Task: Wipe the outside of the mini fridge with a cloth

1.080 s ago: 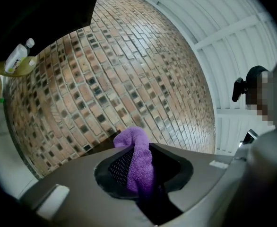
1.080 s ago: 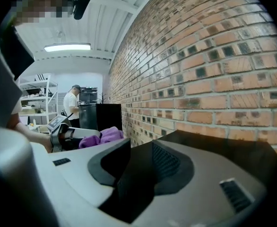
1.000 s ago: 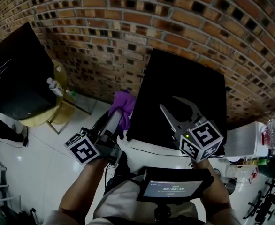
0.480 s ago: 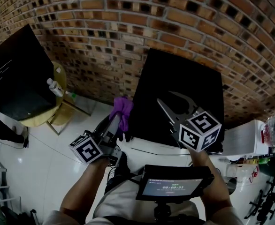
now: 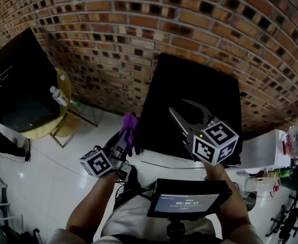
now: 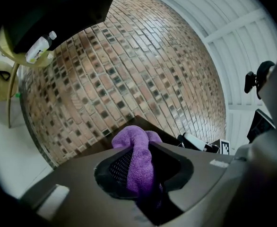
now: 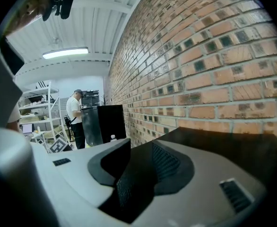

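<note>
The black mini fridge (image 5: 195, 95) stands against the brick wall, seen from above in the head view. A purple cloth (image 5: 128, 126) hangs at its left side, close to or against the front left edge, with my left gripper (image 5: 125, 136) shut on it. In the left gripper view the cloth (image 6: 139, 160) bulges out between the jaws, and the fridge's dark edge (image 6: 131, 120) lies just behind it. My right gripper (image 5: 182, 107) hovers over the fridge top, its jaws apart and empty. The right gripper view has the open right gripper (image 7: 138, 169) above the fridge's dark top (image 7: 223, 141).
A brick wall (image 5: 139, 29) runs behind the fridge. At left stands a black cabinet (image 5: 17, 85) beside a yellow round table (image 5: 47, 126) with a bottle (image 5: 58, 95). White equipment (image 5: 263, 151) sits at right. A person (image 7: 74, 115) stands far off by the cabinet.
My left gripper has sunk with the purple cloth down along the fridge's left side. The right gripper has stayed over the fridge top.
</note>
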`<state>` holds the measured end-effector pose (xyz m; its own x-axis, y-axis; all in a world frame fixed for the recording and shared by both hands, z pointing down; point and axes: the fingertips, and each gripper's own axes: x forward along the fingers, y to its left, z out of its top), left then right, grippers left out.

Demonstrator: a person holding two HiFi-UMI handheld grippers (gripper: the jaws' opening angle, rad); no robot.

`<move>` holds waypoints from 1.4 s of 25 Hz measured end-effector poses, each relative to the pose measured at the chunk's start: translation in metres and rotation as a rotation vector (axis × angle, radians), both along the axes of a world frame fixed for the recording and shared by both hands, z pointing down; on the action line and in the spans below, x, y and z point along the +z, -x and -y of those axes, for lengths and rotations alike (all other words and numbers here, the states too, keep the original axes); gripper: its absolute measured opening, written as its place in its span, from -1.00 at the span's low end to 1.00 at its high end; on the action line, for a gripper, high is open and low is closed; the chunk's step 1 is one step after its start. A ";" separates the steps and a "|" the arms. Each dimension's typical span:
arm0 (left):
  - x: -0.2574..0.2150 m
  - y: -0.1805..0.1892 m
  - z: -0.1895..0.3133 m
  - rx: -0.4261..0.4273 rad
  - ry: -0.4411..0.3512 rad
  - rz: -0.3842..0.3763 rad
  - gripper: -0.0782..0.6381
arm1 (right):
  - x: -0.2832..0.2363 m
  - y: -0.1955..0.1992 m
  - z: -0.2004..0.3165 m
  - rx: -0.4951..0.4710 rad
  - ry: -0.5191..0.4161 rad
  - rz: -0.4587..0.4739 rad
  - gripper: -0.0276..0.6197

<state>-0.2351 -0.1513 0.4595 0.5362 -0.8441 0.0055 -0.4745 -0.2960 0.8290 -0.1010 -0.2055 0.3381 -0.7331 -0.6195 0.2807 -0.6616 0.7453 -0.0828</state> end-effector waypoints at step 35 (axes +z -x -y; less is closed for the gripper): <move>0.149 0.000 -0.005 0.064 0.217 0.098 -0.55 | -0.002 0.000 0.002 0.028 -0.011 0.003 -0.49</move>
<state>-0.2349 -0.1459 0.6090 0.5765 -0.7818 0.2376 -0.5417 -0.1480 0.8274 -0.1014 -0.2073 0.3361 -0.7165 -0.6426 0.2713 -0.6817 0.7276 -0.0768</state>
